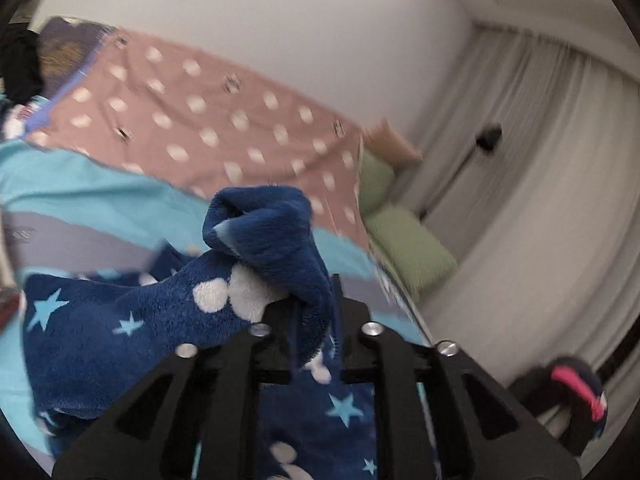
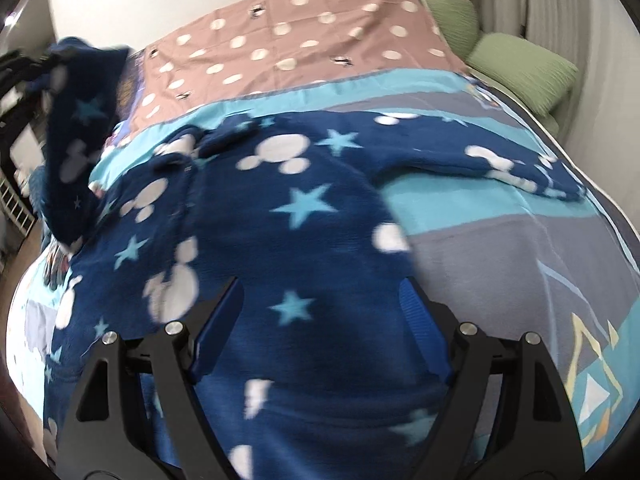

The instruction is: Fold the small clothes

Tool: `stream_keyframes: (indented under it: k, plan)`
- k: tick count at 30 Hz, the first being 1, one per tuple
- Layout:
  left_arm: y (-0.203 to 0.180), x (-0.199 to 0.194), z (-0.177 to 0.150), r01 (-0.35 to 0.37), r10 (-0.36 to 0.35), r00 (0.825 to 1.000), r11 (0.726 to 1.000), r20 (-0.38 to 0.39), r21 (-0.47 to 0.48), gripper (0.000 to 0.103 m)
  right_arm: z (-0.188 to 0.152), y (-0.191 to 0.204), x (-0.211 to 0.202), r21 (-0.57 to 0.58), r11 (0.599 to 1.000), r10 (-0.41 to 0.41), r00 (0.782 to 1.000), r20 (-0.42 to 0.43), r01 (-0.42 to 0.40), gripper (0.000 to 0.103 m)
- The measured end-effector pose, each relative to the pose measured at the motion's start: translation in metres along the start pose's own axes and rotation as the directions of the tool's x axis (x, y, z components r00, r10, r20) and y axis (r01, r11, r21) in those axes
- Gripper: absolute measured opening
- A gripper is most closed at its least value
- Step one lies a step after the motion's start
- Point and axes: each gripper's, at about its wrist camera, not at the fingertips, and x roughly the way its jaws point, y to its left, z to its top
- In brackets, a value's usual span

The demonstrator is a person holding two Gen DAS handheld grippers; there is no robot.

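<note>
In the left wrist view we see the left tool point(image 1: 316, 300) in the lower middle of the frame, its two black fingers drawn close together on a bunched fold of the blue fleece garment point(image 1: 264, 236). The fold rises above the fingertips, and the rest of the cloth hangs down to the lower left, where light blue stars and white spots show on it. Behind it the bed point(image 1: 100, 188) fills the left half, covered with a turquoise and grey sheet and, further back, a pink blanket with white dots point(image 1: 208, 120). Two green pillows point(image 1: 404, 240) lie at the right edge of the bed, and pale curtains point(image 1: 540, 160) fill the right side.

In the right wrist view the right tool point(image 2: 320, 300) stands wide at the bottom of the frame, with blue pads point(image 2: 218, 332) on its fingers (nothing is between them). The garment point(image 2: 280, 208) lies spread on the bed across the middle of this frame, one sleeve point(image 2: 512, 168) reaching to the right. In the upper left another part of the garment point(image 2: 76, 128) is lifted above the bed; this part is blurred, so we cannot tell what holds it there.
</note>
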Motion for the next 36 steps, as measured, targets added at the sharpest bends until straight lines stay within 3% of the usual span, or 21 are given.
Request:
stream_keyframes:
  k: [1, 5, 8, 11, 13, 14, 18, 20, 22, 25, 26, 27, 28, 29, 31, 34, 36]
  plan:
    - [-0.008, 0.017, -0.014, -0.002, 0.003, 0.999, 1.000, -0.051, 0.020, 0.039, 0.000, -0.007, 0.000, 0.011, 1.000, -0.007, 1.000, 0.000, 0.007, 0.082]
    - [-0.017, 0.035, -0.052, -0.040, 0.064, 0.985, 0.988, -0.157, 0.152, 0.051, 0.005, -0.022, -0.001, 0.010, 1.000, -0.007, 1.000, -0.007, 0.007, 0.082]
    - [-0.005, 0.006, -0.073, -0.157, 0.197, 0.971, 0.953, -0.135, 0.259, 0.061, 0.013, -0.027, 0.004, 0.012, 0.999, 0.038, 0.999, -0.031, -0.038, 0.082]
    - [0.017, -0.024, -0.079, -0.295, 0.332, 0.940, 0.904, -0.073, 0.308, 0.072, 0.027, -0.025, 0.016, 0.022, 0.991, 0.131, 0.989, -0.070, -0.130, 0.082]
    - [0.048, -0.049, -0.083, -0.416, 0.450, 0.892, 0.851, -0.038, 0.320, 0.078, 0.038, -0.018, 0.030, 0.029, 0.980, 0.196, 0.975, -0.105, -0.195, 0.082]
    - [0.051, -0.060, -0.090, -0.442, 0.478, 0.877, 0.837, -0.038, 0.322, 0.078, 0.044, -0.014, 0.037, 0.034, 0.973, 0.232, 0.965, -0.125, -0.230, 0.082]
    - [0.109, -0.081, -0.105, -0.585, 0.636, 0.764, 0.752, -0.103, 0.305, 0.078, 0.073, 0.009, 0.085, 0.104, 0.928, 0.371, 0.902, -0.221, -0.357, 0.082]
    - [0.135, -0.085, -0.109, -0.636, 0.690, 0.709, 0.714, -0.144, 0.293, 0.078, 0.086, 0.019, 0.111, 0.139, 0.924, 0.379, 0.895, -0.235, -0.355, 0.084]
    - [0.155, -0.084, -0.111, -0.658, 0.707, 0.686, 0.704, -0.170, 0.269, 0.078, 0.098, 0.027, 0.135, 0.156, 0.932, 0.356, 0.905, -0.231, -0.327, 0.087]
    - [0.178, -0.078, -0.103, -0.659, 0.688, 0.694, 0.726, -0.213, 0.197, 0.081, 0.108, 0.044, 0.152, 0.146, 0.951, 0.300, 0.931, -0.209, -0.274, 0.091]
    - [0.180, -0.075, -0.100, -0.659, 0.685, 0.697, 0.728, -0.211, 0.187, 0.081, 0.110, 0.053, 0.151, 0.103, 0.959, 0.280, 0.939, -0.202, -0.264, 0.087]
    - [0.181, -0.070, -0.097, -0.671, 0.699, 0.690, 0.716, -0.191, 0.193, 0.081, 0.113, 0.059, 0.149, 0.053, 0.957, 0.291, 0.936, -0.198, -0.286, 0.048]
    - [0.182, -0.065, -0.096, -0.687, 0.718, 0.673, 0.696, -0.178, 0.210, 0.081, 0.117, 0.070, 0.143, -0.026, 0.944, 0.316, 0.925, -0.213, -0.329, 0.017]
    - [0.181, -0.061, -0.095, -0.704, 0.741, 0.651, 0.671, -0.164, 0.235, 0.081, 0.121, 0.073, 0.129, -0.043, 0.940, 0.327, 0.928, -0.178, -0.339, 0.017]
    - [0.178, -0.058, -0.098, -0.719, 0.760, 0.634, 0.648, -0.144, 0.253, 0.081, 0.130, 0.071, 0.092, -0.084, 0.940, 0.325, 0.944, -0.057, -0.329, 0.016]
    - [0.176, -0.061, -0.101, -0.725, 0.765, 0.630, 0.640, -0.130, 0.255, 0.081, 0.136, 0.055, 0.062, -0.108, 0.962, 0.256, 0.966, 0.046, -0.250, 0.014]
    - [0.175, -0.064, -0.102, -0.722, 0.759, 0.637, 0.648, -0.133, 0.241, 0.081, 0.133, 0.043, 0.077, -0.102, 0.977, 0.187, 0.982, -0.003, -0.187, 0.015]
